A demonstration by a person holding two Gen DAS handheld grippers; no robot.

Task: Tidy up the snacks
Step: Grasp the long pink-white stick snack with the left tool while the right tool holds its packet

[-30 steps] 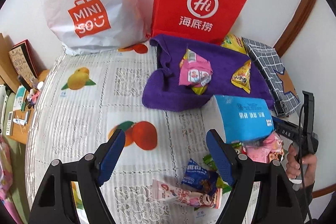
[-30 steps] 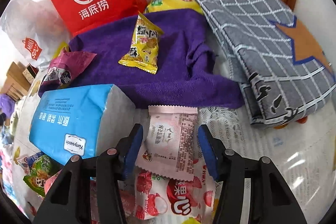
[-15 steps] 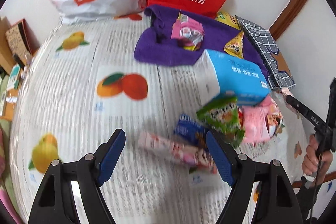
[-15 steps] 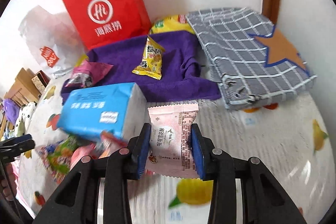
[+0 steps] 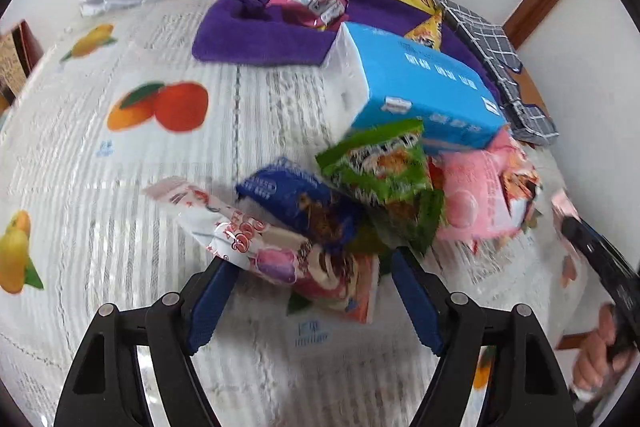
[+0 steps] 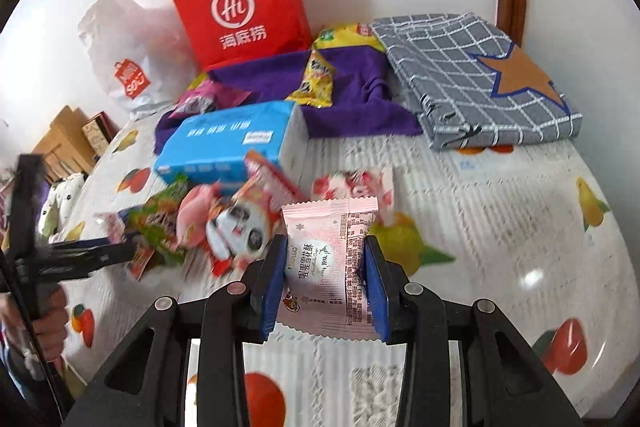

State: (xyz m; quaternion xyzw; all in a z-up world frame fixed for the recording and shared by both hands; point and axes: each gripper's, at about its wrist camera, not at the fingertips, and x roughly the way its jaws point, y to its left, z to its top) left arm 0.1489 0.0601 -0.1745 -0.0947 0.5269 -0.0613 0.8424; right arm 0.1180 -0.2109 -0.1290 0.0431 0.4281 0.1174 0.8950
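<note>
Here pink packet [image 6: 326, 263] held upright.

Counts on the fruit-printed white tablecloth [image 6: 500, 211] — by kind

Two carrier bags: one red paper bag [image 6: 240, 3], one white plastic bag [image 6: 128, 67]. Two folded cloths — one purple towel [image 6: 360, 107], one grey checked cloth with an orange star [image 6: 480, 75]. One blue tissue pack [image 6: 224, 143]. Snack packets: two on the towel, one yellow bag behind it, one pale pink packet [image 6: 326, 263] apart, and at least six heaped by the tissues; the blur hides any more.
</note>
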